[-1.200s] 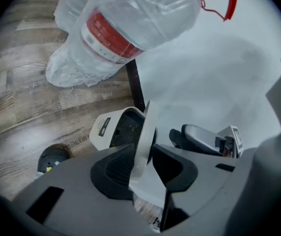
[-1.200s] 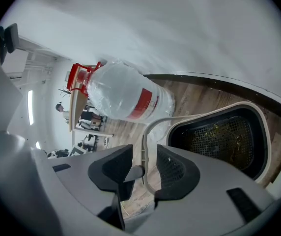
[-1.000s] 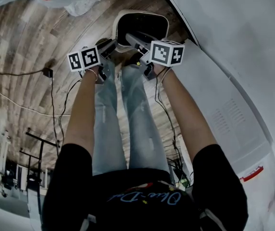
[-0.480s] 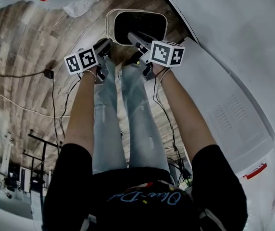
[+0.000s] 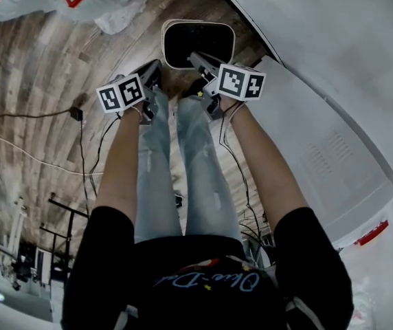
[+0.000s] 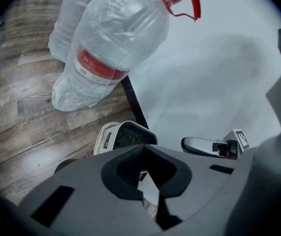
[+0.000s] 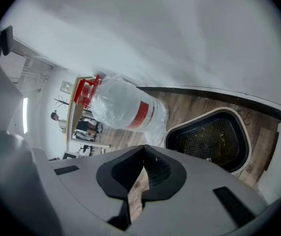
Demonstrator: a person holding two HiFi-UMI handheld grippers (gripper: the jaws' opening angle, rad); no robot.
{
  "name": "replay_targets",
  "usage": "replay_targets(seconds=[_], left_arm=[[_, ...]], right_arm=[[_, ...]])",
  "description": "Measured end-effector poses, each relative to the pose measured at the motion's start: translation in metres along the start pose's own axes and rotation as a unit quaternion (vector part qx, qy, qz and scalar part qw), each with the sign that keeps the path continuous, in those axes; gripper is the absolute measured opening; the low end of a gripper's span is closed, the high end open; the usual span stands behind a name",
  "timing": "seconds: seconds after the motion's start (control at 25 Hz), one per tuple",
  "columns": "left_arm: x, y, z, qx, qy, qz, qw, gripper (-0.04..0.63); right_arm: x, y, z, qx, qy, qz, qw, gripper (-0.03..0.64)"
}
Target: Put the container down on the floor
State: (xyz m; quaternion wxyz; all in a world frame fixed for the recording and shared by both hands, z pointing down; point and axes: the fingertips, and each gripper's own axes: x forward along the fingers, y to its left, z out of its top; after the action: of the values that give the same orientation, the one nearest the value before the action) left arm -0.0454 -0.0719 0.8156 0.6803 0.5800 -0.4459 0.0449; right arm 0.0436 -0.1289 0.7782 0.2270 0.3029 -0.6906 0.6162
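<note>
Position of container [image 5: 198, 43]: down on the plank floor [image 5: 45, 60], upright, mouth up, just ahead of the tips of both tongs and touching neither. Reads as the set-down already done (a judgement from how it lies: flat, unsupported).

State of left tongs [image 5: 153, 67]: jaws just closing, now shut pad to pad, nothing between them. Container ahead and a little right of the tips.

State of right tongs [image 5: 195, 59]: likewise just closing, now together and empty. Near rim of container just beyond and below the tips.

Handling notes:
- Looks like a stiff moulded shell, pale outside and dark inside, with a wire-mesh basket seated in it. Unlikely to flex under the pads.
- Judged light enough for two tongs, but bulky.
- Smooth rounded rim, so probably slippery. Mesh insert possibly loose, so best kept level.
- Best hold, if wanted again: opposite long sides of the rim, one tongs to each, pads pinching the wall inside and out. Not the mesh.

Beyond the container, well apart from the left tongs: wrapped water jugs [image 6: 116, 43] lying on the floor.
</note>
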Motion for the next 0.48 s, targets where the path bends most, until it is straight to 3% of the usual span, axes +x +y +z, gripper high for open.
replay_targets(seconds=[0.48], left_arm=[[-0.029,-0.078,0.004,0.084,-0.003,-0.065,0.9943,0.005]], right_arm=[[-0.058,0.033,0.001,0.005,-0.056,0.006,0.998,0.0]])
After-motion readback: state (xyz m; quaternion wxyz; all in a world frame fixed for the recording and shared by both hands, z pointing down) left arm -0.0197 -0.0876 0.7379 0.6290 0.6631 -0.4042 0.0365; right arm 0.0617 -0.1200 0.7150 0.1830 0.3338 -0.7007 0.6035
